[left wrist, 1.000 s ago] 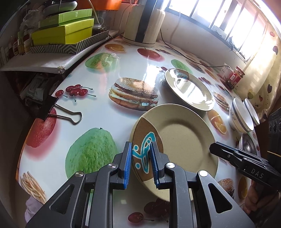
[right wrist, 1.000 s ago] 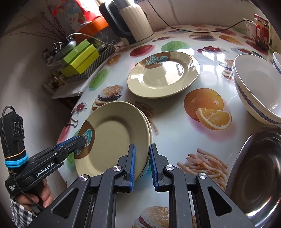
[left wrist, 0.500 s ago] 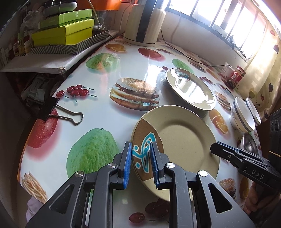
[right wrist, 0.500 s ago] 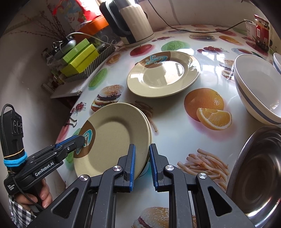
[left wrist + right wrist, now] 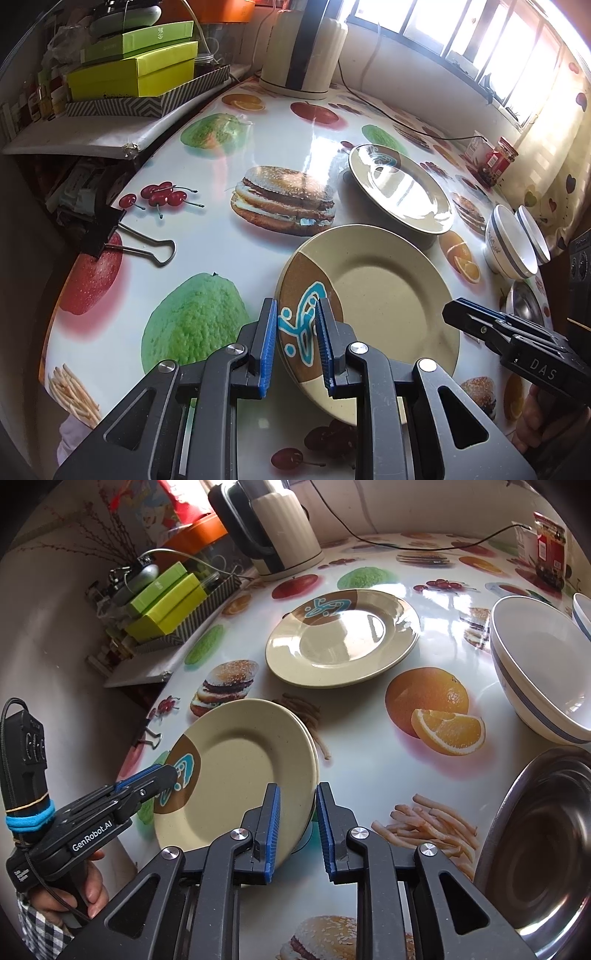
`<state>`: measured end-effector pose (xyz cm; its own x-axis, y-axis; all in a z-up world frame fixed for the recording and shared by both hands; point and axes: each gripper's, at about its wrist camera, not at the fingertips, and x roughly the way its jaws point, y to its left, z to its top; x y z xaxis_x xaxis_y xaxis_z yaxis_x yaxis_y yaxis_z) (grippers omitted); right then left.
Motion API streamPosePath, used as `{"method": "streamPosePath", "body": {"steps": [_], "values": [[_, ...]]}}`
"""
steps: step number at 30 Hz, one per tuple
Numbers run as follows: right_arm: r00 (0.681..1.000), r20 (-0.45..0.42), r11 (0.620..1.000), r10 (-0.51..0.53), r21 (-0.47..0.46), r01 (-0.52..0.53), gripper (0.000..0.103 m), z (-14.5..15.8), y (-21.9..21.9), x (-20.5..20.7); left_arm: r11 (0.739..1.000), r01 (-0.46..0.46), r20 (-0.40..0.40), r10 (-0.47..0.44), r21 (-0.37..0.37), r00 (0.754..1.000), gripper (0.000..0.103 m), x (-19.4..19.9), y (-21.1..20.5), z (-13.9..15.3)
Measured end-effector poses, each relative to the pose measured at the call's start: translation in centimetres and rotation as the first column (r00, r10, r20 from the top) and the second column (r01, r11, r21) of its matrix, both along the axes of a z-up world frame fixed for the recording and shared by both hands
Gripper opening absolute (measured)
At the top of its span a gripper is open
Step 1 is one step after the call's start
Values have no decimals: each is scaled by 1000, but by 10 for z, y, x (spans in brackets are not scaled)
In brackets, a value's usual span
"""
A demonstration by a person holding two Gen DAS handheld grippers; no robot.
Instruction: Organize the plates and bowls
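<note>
Two beige plates with a brown and blue patch are stacked [image 5: 384,295] [image 5: 240,775] and tilted over the near left of the table. My left gripper [image 5: 295,303] is shut on the stack's rim at the brown patch; in the right wrist view its tip [image 5: 166,775] sits on that patch. My right gripper [image 5: 298,786] straddles the opposite rim. Its jaws are opening, with the rim between them and a sliver of gap at the right pad. A third matching plate [image 5: 341,638] [image 5: 400,188] lies flat farther back.
Two white bowls with grey stripes [image 5: 539,672] [image 5: 511,243] and a steel bowl [image 5: 535,849] stand at the right. A kettle [image 5: 273,528], green boxes [image 5: 136,70] and a red jar [image 5: 550,550] line the back. A binder clip [image 5: 122,240] grips the left table edge.
The right gripper's jaws have parted slightly around the plate rim. Both hands and the plates have stayed where they were.
</note>
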<state>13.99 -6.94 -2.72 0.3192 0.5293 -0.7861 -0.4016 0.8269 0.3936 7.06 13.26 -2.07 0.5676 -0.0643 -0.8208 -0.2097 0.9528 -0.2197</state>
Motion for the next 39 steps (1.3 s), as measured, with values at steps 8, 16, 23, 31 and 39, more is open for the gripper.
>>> {"method": "streamPosePath", "body": {"steps": [8, 16, 23, 31, 39], "values": [[999, 35, 1000, -7, -23, 8, 36, 7, 0, -1, 1000, 4, 7, -4, 26, 1000, 22, 2, -1, 6], [993, 103, 997, -61, -38, 65, 44, 23, -12, 1, 996, 2, 81, -9, 85, 997, 22, 0, -6, 30], [982, 164, 993, -97, -55, 108, 45, 38, -19, 6, 995, 13, 122, -26, 102, 992, 22, 9, -8, 47], [970, 199, 987, -142, -49, 155, 45, 56, -28, 23, 994, 32, 133, -46, 106, 990, 22, 27, -12, 58], [966, 199, 982, -163, -57, 178, 46, 70, -36, 52, 992, 64, 138, -80, 113, 987, 22, 54, -17, 65]]}}
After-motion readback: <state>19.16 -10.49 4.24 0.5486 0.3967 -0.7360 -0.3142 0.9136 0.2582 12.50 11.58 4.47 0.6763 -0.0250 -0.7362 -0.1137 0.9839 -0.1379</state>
